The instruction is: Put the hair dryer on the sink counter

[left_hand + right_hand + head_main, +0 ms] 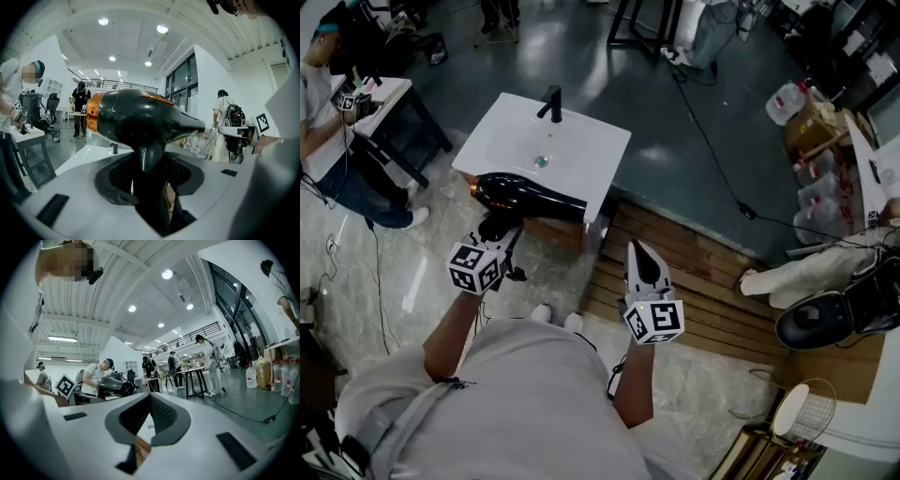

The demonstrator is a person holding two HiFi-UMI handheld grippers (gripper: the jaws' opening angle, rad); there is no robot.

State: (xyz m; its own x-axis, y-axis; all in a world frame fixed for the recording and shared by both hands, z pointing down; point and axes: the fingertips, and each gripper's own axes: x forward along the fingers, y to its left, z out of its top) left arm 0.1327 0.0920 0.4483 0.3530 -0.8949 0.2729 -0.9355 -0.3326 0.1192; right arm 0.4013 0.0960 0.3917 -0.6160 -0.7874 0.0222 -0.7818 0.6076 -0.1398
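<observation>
Black hair dryer with a copper-orange rear ring [530, 195] lies crosswise over the near edge of the white rectangular sink counter [581, 141], nozzle to the right in the head view and the orange ring to the left. Whether its body touches the counter or hangs just above it cannot be told. Its handle runs down and back toward the person into the left gripper [499, 234]. In the left gripper view, the jaws of that gripper [150, 168] are clamped on the dark handle, which fills the gap between the pads, and the dryer's body [140, 119] spreads wide above them.

On the counter, a round metal drain [542, 161] sits in the basin and a black faucet [551, 103] stands at the far edge, both clear of the dryer.

The white right gripper [641, 251] is held to the right of the counter, apart from it, over a slatted wooden platform [694, 281]. Its jaws [150, 399] are brought together at the tips with nothing between them. In the right gripper view, the dryer [112, 386] shows off to the left.

A cable [712, 159] crosses the dark floor beyond the platform. A person in a white shirt [323, 112] stands at the far left beside a small table [389, 98].
</observation>
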